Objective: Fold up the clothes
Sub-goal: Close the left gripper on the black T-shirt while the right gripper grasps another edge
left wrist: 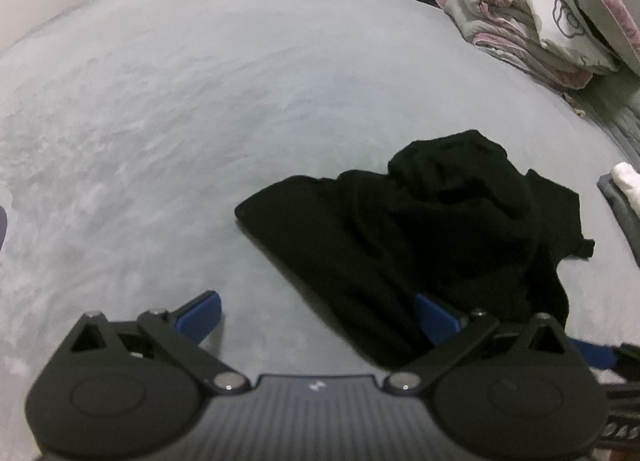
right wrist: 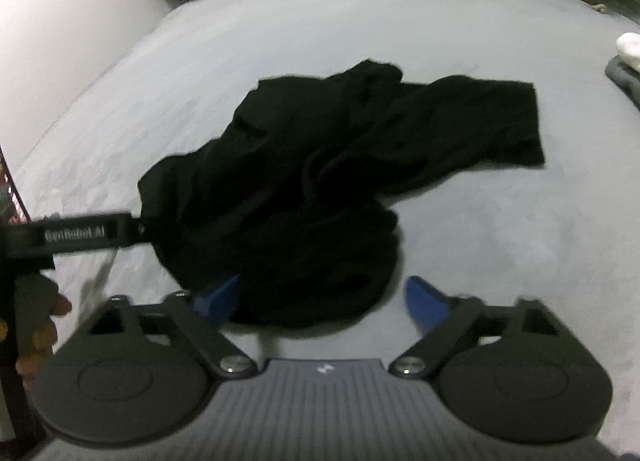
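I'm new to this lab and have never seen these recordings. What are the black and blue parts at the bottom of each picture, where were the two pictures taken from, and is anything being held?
Each picture comes from a camera on a hand-held gripper, looking forward along its two blue-tipped fingers. A person carries one in each hand; no robot arm is involved. The left gripper and the right gripper both stand open and hold nothing. A crumpled black garment lies unfolded on a grey bed cover. Folded bedding sits at the far corner. In the right view, the other gripper's black body shows at the left edge.
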The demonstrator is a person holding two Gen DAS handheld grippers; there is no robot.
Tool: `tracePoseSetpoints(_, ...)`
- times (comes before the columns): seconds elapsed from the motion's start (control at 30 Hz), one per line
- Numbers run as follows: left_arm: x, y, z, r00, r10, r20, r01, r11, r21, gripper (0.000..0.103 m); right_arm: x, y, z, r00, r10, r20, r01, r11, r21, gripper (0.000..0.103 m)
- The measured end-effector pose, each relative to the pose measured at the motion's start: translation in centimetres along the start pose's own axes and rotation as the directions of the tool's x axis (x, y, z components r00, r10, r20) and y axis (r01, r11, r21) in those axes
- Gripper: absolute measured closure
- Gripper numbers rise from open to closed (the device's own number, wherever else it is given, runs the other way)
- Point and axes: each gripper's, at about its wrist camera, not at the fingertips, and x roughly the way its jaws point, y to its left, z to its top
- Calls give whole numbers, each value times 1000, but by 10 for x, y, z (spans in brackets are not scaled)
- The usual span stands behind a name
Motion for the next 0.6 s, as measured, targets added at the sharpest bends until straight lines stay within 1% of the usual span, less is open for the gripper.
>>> tracePoseSetpoints(0.03,0,1,1,1000,-2,5,2,1000,-4,0,1,2,-1,1000,-5,-5,5,1000,-6,22)
tracePoseSetpoints(0.1,0,4,2,1000,-5,17,5,1000,-21,1,3,5,-2,1000,-28,2,28,999,-21,34)
tracePoseSetpoints(0.13,0,6,3,1000,-6,24,7,999,-32,1,2,5,-2,1000,-28,7,28,999,-22,37)
tracePoseSetpoints(0.2,0,9,4,999,-9,38,11,998,-54,1,1,6,-3,1000,-26,15,26,999,-23,54)
tracePoseSetpoints(0.23,1,10,5,999,-18,40,20,998,-67,4,1,5,-4,1000,-22,16,23,1000,-20,59)
tracePoseSetpoints(0.27,2,12,6,999,-25,40,28,997,-78,5,0,4,-4,1000,-23,18,23,1000,-15,67)
tracePoseSetpoints(0.3,4,13,7,999,-32,37,35,995,-90,8,-2,4,-5,1000,-23,21,23,1000,-11,81)
tracePoseSetpoints(0.33,6,15,6,999,-37,32,40,994,-103,12,-3,2,-4,1000,-14,23,14,1000,-4,88)
tracePoseSetpoints(0.4,8,16,6,999,-46,23,49,991,-123,20,-7,-2,-3,1000,13,18,-13,1000,17,93)
tracePoseSetpoints(0.47,7,15,5,999,-40,30,44,991,-123,25,-12,-6,-3,999,30,16,-30,999,31,94)
tracePoseSetpoints(0.53,5,14,4,998,-48,35,52,992,-115,38,-16,-11,-3,1000,27,16,-28,999,38,94)
tracePoseSetpoints(0.57,4,13,4,998,-57,35,61,992,-112,43,-17,-13,-3,1000,25,16,-26,999,44,92)
tracePoseSetpoints(0.6,3,12,3,997,-67,35,70,992,-108,49,-19,-16,-4,1000,21,20,-22,998,54,82)
